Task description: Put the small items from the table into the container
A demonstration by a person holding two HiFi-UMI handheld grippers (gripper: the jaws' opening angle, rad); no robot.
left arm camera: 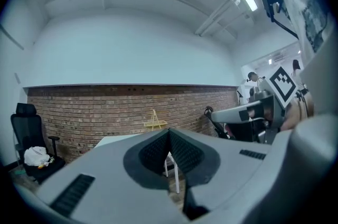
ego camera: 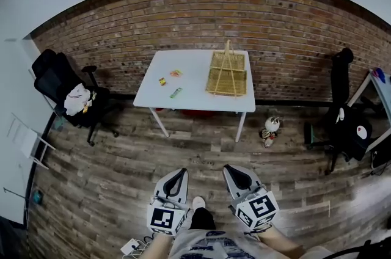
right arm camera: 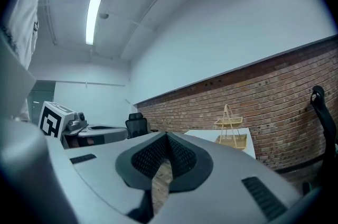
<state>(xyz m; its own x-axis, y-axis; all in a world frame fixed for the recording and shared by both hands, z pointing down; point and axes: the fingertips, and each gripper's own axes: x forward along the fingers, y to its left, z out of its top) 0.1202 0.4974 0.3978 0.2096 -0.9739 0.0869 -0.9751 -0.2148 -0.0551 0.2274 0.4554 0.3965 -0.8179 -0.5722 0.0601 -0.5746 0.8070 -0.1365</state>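
both tools are held low in front of the person, well apart from the desk (ego camera: 195, 99), with a wide stretch of wooden floor (ego camera: 122, 178) between them and it. the left tool (ego camera: 180, 172) has its jaws closed, the ribbed pads meeting at the tips with nothing between them. the right tool (ego camera: 233, 170) is closed in the same way and also empty. they sit side by side with a marker cube at the rear of each, both pointing toward the desk, and the person's white shoe tip (ego camera: 199, 202) shows between them. the white desk stands against the brick wall (ego camera: 275, 25). on its right part stands the container (ego camera: 228, 74), a woven basket with a tall upright handle. the small items lie on the left part of the desk, apart from the container: a yellow item (ego camera: 162, 81) farthest left, an orange item (ego camera: 176, 72) just beside it toward the wall, and a green item (ego camera: 176, 93) nearer the front edge. none of them touches a tool. a black office chair (ego camera: 58, 77) with a white bundle on its seat stands left of the desk. another dark chair (ego camera: 342, 123) stands to the right.
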